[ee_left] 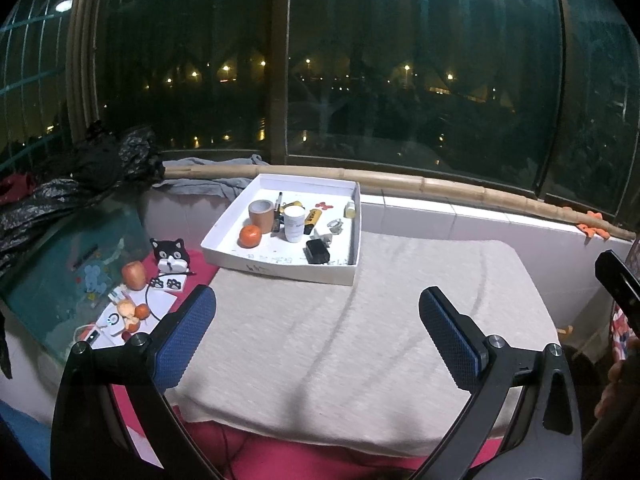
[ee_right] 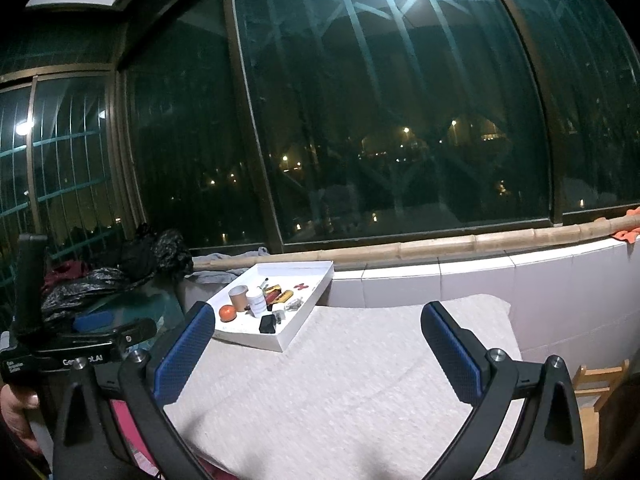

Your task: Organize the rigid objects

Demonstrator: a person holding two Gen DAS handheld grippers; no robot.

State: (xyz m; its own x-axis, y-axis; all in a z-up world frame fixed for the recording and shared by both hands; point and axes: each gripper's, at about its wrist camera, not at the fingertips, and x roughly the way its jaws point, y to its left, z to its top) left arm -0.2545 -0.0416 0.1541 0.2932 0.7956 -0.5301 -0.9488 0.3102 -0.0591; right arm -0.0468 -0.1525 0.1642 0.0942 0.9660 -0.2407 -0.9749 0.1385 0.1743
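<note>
The left gripper [ee_left: 316, 332] has its two blue-padded fingers [ee_left: 188, 336] spread wide, and nothing is between them; under the gap lies only the pale grey cloth [ee_left: 360, 340] that covers the table. The right gripper [ee_right: 318, 350] stands the same way, its blue pads [ee_right: 452, 354] far apart and holding nothing, above the same cloth.

From the left gripper, at about 12 o'clock, the shallow white cardboard tray [ee_left: 280, 268] rests on the far part of the cloth, near the white tiled ledge [ee_left: 460, 220]. Inside it are gathered the rigid objects: a brown roll of tape [ee_left: 261, 211] standing on its edge, a round orange fruit [ee_left: 250, 236] just in front of it, a white cylindrical jar [ee_left: 294, 223] in the middle, a yellow and black marker [ee_left: 312, 220] to its right, a black pen [ee_left: 279, 206] behind, a small black box [ee_left: 317, 251] toward the near wall, and a small pale bottle [ee_left: 350, 209] by the right wall. (Some little silver pieces beside the marker are too small to name.)

At 10 o'clock from the left gripper, outside the tray, a black and white cat-shaped holder [ee_left: 172, 255] sits on the red cloth [ee_left: 200, 268], with a reddish apple [ee_left: 134, 275] to its left.

In the right wrist view the tray [ee_right: 304, 320] is at 11 o'clock, and the left gripper's black body [ee_right: 80, 344] shows at 9 o'clock.
</note>
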